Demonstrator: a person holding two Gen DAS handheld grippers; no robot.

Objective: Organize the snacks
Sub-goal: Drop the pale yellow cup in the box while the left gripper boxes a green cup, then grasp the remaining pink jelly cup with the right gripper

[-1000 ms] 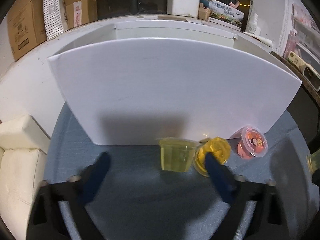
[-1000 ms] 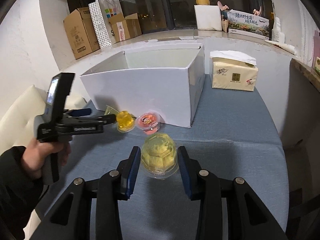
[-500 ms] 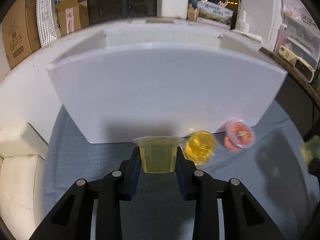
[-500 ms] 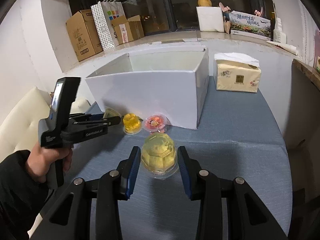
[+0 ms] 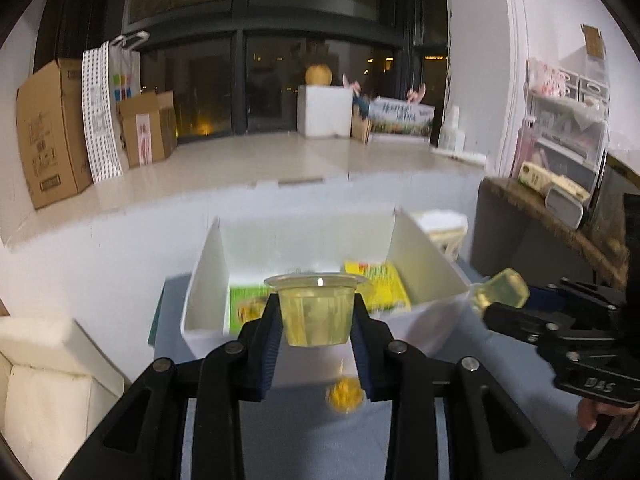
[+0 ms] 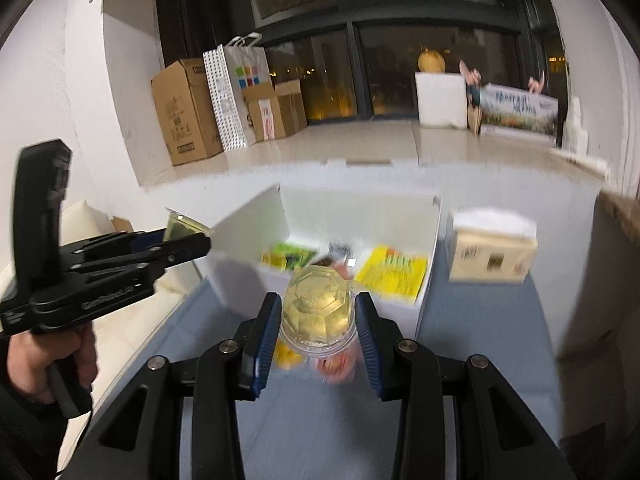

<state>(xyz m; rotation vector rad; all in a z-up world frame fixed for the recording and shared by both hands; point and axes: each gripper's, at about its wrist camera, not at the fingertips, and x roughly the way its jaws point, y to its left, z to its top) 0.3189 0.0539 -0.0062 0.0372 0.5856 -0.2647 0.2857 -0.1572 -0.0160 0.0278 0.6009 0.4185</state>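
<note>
Left wrist view: left tool (image 5: 316, 316) clenches clear yellow jelly cup (image 5: 315, 309), upright, rim up, above white cardboard box (image 5: 424, 264). Right tool (image 6: 318, 312) clamps faceted yellow jelly cup (image 6: 318, 306), dome tilted boxward. Labels blurred.

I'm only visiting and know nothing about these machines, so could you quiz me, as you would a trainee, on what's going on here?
1. True or false: the white cardboard box is empty.
2. What does the left gripper hold? A) a clear plastic cup of pale yellow jelly B) a tissue pack C) nothing
3. Fill in: the right gripper is clamped on a clear faceted dome-shaped ____.

Key: 1 false, packets lie inside; 2 A; 3 jelly cup.
</note>
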